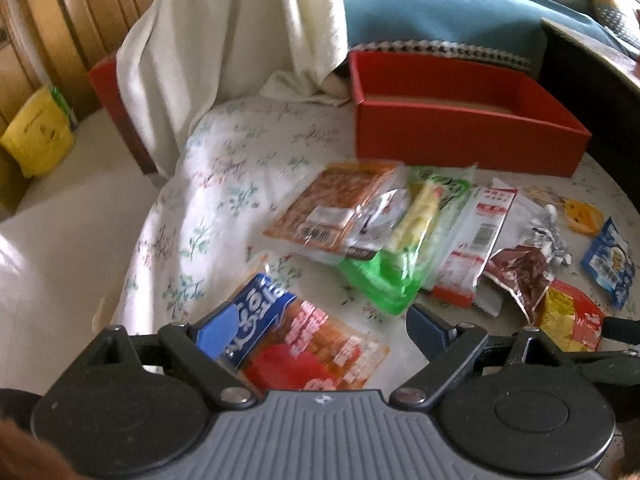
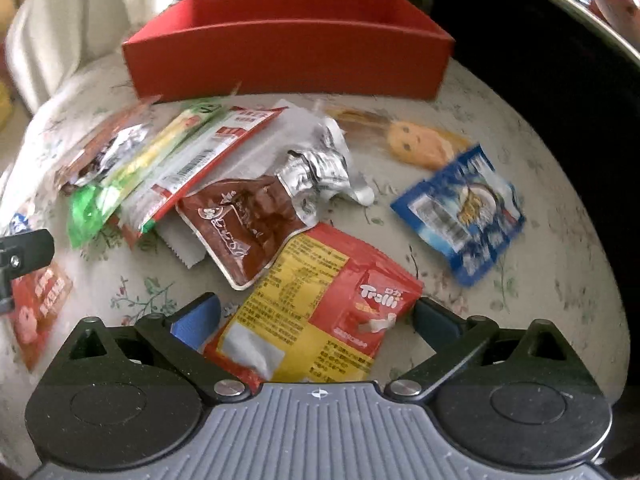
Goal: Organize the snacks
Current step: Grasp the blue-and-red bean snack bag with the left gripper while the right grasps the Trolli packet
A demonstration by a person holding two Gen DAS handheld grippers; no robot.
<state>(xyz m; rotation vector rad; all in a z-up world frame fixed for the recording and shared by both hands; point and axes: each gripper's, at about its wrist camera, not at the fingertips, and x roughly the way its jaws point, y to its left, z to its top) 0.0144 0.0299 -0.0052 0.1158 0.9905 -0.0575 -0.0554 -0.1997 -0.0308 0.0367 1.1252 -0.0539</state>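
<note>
Several snack packets lie on a floral cloth in front of an empty red box (image 1: pixel 460 136), which also shows in the right wrist view (image 2: pixel 288 60). My left gripper (image 1: pixel 316 328) is open, its fingers on either side of an orange-red packet with a blue top (image 1: pixel 312 348). My right gripper (image 2: pixel 316 316) is open, its fingers on either side of a red and yellow Trolli packet (image 2: pixel 320 304). Beyond lie a brown pouch (image 2: pixel 248 224), a blue packet (image 2: pixel 464 216), a green packet (image 1: pixel 384 276) and an orange packet (image 1: pixel 336 208).
The floral-clothed table (image 1: pixel 224 184) drops off at the left. A cream cloth (image 1: pixel 224 40) hangs over a chair behind. A dark furniture edge (image 2: pixel 560 80) stands at the right. A yellow bag (image 1: pixel 40 136) sits on the floor at far left.
</note>
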